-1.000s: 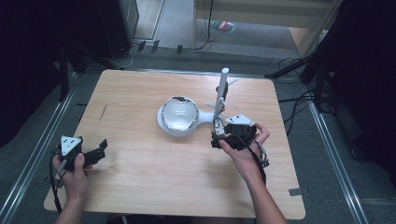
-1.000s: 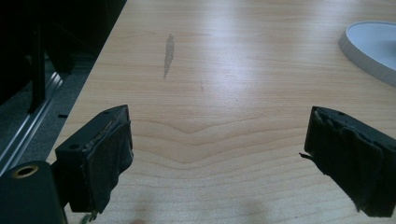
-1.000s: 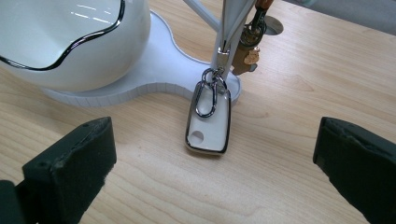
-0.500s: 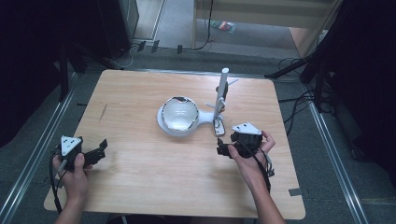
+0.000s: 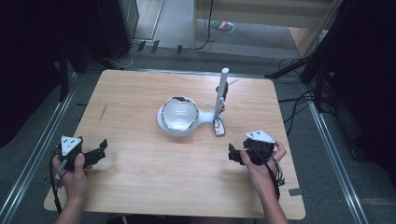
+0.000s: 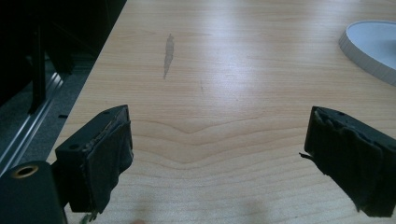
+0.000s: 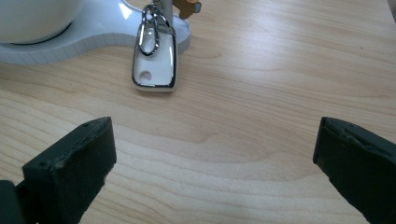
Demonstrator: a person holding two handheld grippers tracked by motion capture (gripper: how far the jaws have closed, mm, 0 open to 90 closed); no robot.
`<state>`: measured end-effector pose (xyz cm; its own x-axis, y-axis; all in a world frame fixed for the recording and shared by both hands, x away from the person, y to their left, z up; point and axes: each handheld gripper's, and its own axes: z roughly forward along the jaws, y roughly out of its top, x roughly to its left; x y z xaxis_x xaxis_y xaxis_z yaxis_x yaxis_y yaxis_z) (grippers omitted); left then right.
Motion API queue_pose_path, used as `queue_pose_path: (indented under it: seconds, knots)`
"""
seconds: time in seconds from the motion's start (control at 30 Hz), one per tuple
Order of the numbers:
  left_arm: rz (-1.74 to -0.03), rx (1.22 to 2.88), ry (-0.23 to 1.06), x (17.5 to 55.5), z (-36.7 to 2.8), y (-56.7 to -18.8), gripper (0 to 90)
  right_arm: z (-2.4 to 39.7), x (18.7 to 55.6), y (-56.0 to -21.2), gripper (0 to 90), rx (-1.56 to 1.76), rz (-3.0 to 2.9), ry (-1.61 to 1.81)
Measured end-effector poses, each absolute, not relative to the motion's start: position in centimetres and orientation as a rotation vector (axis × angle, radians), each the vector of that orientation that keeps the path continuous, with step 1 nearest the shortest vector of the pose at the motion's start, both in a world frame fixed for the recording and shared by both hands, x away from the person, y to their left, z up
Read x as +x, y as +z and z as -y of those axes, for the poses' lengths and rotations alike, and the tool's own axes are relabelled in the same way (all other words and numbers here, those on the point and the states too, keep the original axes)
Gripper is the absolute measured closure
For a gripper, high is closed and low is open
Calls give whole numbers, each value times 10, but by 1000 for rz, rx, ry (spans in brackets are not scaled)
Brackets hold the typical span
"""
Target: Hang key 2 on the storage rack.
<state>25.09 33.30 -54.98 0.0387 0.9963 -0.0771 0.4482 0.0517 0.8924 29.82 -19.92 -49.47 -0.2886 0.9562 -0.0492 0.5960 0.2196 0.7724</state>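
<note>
A white key fob [image 7: 154,65] with chrome trim lies flat on the wooden table [image 5: 140,186]. Its ring [image 7: 150,28] sits against the foot of a white stand [image 5: 201,119]. The stand carries a shiny white bowl [image 5: 180,113] and an upright post [image 5: 222,91]. My right gripper [image 7: 215,144] is open, a short way in front of the fob and touching nothing. In the high view the right gripper [image 5: 232,153] is at the near right. My left gripper [image 5: 99,150] rests open at the near left, and the left gripper [image 6: 217,140] has bare wood between its jaws.
A grey streak [image 6: 168,56] marks the wood ahead of the left gripper, and the stand's rim [image 6: 373,46] lies further right. Metal rails [image 5: 32,158] run along both sides of the table. Cables [image 5: 299,100] lie on the floor at the right.
My right gripper has drawn back from the key fob toward the table's near edge. The fob stays by the stand. The left gripper has not moved.
</note>
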Motion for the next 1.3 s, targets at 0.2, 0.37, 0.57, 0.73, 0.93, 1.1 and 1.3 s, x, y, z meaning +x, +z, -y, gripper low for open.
queue_pose_path:
  seconds: [0.2,0.37,0.57,0.73,0.93,1.1,1.3]
  knots:
    - [-1526,1513,863,251,-333,-550,81,213,293,-498,0,1445,-1949,872]
    - [-1527,1513,864,251,-333,-550,81,225,289,-503,0,1476,-1918,840]
    - [-1527,1519,866,251,-332,-550,82,238,281,-509,0,1504,-1896,816]
    - [-1525,1522,869,251,-332,-550,82,249,276,-515,0,1515,-1888,806]
    - [-1527,1525,871,251,-332,-550,83,263,272,-521,0,1535,-1862,806]
    - [-1526,1527,872,251,-332,-549,83,274,267,-529,0,1540,-1851,794]
    - [-1526,1527,872,251,-332,-550,83,290,259,-539,0,1589,-1825,778]
